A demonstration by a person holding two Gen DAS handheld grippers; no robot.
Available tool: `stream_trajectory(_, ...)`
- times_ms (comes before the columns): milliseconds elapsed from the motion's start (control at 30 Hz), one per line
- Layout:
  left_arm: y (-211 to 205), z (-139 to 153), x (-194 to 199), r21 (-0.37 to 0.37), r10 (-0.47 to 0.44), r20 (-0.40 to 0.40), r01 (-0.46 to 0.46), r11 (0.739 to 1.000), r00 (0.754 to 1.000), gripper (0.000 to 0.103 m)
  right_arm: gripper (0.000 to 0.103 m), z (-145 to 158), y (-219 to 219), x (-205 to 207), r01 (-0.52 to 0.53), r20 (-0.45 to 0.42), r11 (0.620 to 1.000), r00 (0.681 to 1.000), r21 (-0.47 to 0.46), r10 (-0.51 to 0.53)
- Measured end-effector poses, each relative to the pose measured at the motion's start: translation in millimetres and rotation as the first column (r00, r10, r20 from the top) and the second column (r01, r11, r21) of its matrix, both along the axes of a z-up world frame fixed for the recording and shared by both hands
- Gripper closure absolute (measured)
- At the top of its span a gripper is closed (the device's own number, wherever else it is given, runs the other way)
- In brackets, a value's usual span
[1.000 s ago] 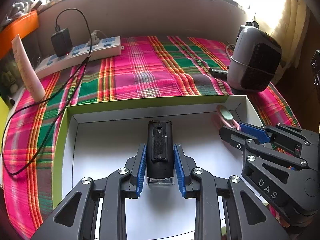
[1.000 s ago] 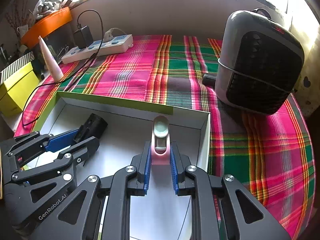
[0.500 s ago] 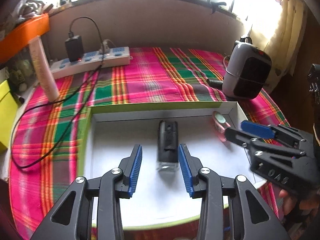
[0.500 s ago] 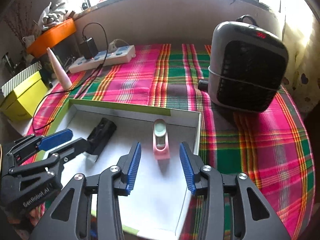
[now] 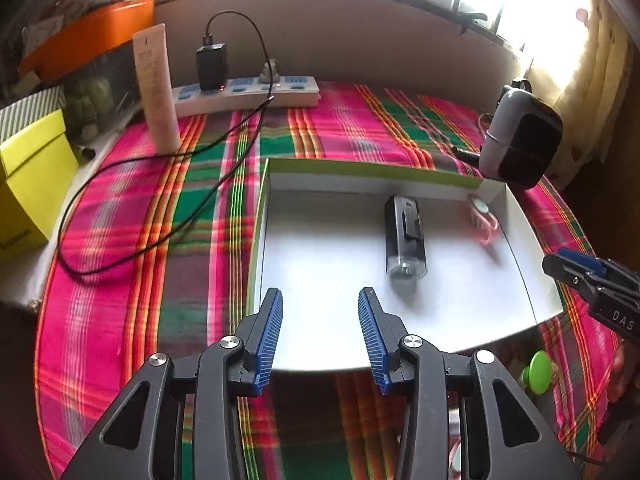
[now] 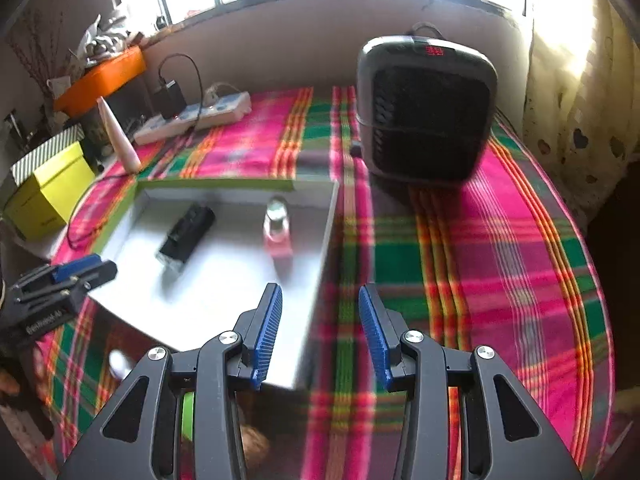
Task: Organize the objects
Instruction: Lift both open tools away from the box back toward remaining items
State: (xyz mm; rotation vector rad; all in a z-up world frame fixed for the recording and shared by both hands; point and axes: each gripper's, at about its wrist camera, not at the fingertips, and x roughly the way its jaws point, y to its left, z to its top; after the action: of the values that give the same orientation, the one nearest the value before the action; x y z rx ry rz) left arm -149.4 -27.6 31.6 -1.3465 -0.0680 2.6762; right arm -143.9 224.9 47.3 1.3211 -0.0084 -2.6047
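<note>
A shallow white box with a green rim (image 5: 360, 170) (image 6: 224, 185) lies on the plaid cloth. Inside it lie a black cylindrical device (image 5: 404, 236) (image 6: 187, 234) and a small pink item with a pale round top (image 5: 483, 220) (image 6: 277, 230). My left gripper (image 5: 320, 304) is open and empty, held back over the box's near left edge. My right gripper (image 6: 320, 300) is open and empty, above the box's near right corner; it also shows at the right of the left wrist view (image 5: 576, 270).
A grey-black fan heater (image 6: 424, 108) stands right of the box. A white power strip with a black charger and cable (image 5: 244, 92), a pink tube (image 5: 156, 88) and a yellow box (image 5: 28, 184) stand at the left back. A green round knob (image 5: 538, 366) sits below the table edge.
Both grippers opened, letting go of the black device and the pink item, which now lie in the box. Both grippers then pulled back and up, away from the box.
</note>
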Motion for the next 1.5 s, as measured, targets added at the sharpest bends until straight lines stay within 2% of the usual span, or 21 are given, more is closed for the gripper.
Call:
stream_trajectory(267,3.5,-1.5,15.7,0.015,-0.006,0.005,0.006,1.0,1.0,0.065,0.061,-11.6,8.7,3.1,0.016,0.031,1.0,0.999,0.003,-0.016)
stream_trajectory(567,8.0,-2.6,29.5,0.026,-0.012,0.011,0.012,1.0,1.0,0.065,0.061,-11.2,11.6,5.8,0.02,0.02,0.999,1.0,0.029,-0.021)
stream_trajectory(800,9.2,-0.2,32.5,0.037,-0.008,0.008,0.008,0.999,1.0,0.065,0.061,-8.1,14.5,12.9,0.024,0.004,1.0,1.0,-0.005,-0.024)
stream_trajectory(967,12.4,13.1,50.5,0.025,-0.015,-0.049,0.016,1.0,0.999,0.065,0.061,3.3,13.8,33.9,0.001,-0.055,0.999,0.998,-0.033,-0.003)
stream_trajectory(1200,11.3,22.3,81.7,0.06,-0.026,-0.088,0.031,0.998,0.996,0.06,0.061,11.0,15.1,73.6,-0.024,-0.096,0.997,0.995,-0.071,0.017)
stream_trajectory(1500,12.1,11.5,117.3,0.051,-0.046,-0.087,0.051,0.997,0.995,0.058,0.061,-5.5,10.6,105.0,-0.051,-0.074,0.998,0.996,-0.047,0.048)
